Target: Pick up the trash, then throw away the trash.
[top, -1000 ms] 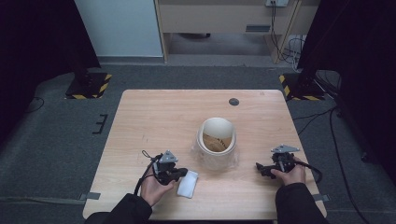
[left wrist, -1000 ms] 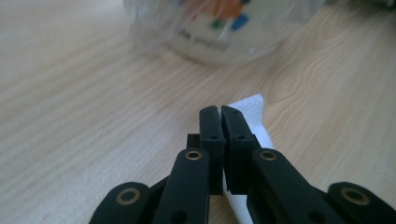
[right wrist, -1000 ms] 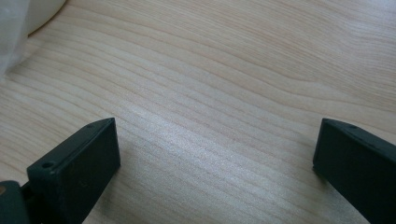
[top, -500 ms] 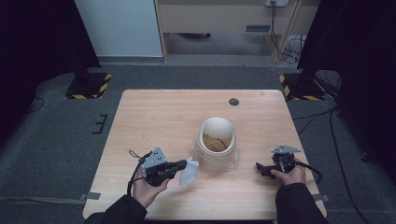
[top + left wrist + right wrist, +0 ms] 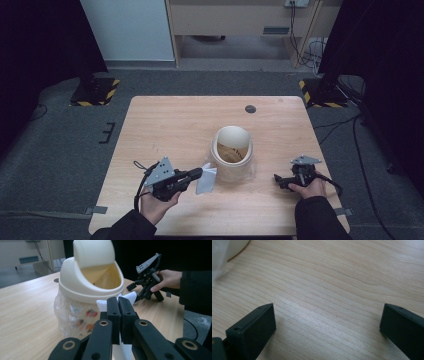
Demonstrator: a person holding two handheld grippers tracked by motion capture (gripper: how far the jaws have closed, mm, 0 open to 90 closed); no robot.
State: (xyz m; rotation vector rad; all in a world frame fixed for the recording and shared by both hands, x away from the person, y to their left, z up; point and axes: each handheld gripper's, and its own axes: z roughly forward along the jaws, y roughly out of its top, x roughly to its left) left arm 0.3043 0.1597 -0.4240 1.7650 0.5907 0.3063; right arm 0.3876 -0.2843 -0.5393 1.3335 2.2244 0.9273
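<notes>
A cream desktop bin (image 5: 231, 152) with a swing lid and a clear plastic liner stands in the middle of the wooden table (image 5: 175, 120). My left gripper (image 5: 198, 173) is shut on a white tissue (image 5: 206, 178), which hangs from its jaws just left of the bin. In the left gripper view the tissue (image 5: 127, 298) sticks up past the closed jaws of my left gripper (image 5: 119, 305), close to the bin (image 5: 90, 282) with its lid tipped open. My right gripper (image 5: 278, 181) rests on the table right of the bin, jaws wide apart over bare wood (image 5: 327, 312).
A small dark round disc (image 5: 250, 109) lies near the table's far edge. In the left gripper view, colourful scraps show through the bin's liner (image 5: 85, 317). Black stands with striped bases sit on the floor beyond the table's far corners.
My left gripper has risen from the table with the tissue and moved right toward the bin. The right gripper has stayed put.
</notes>
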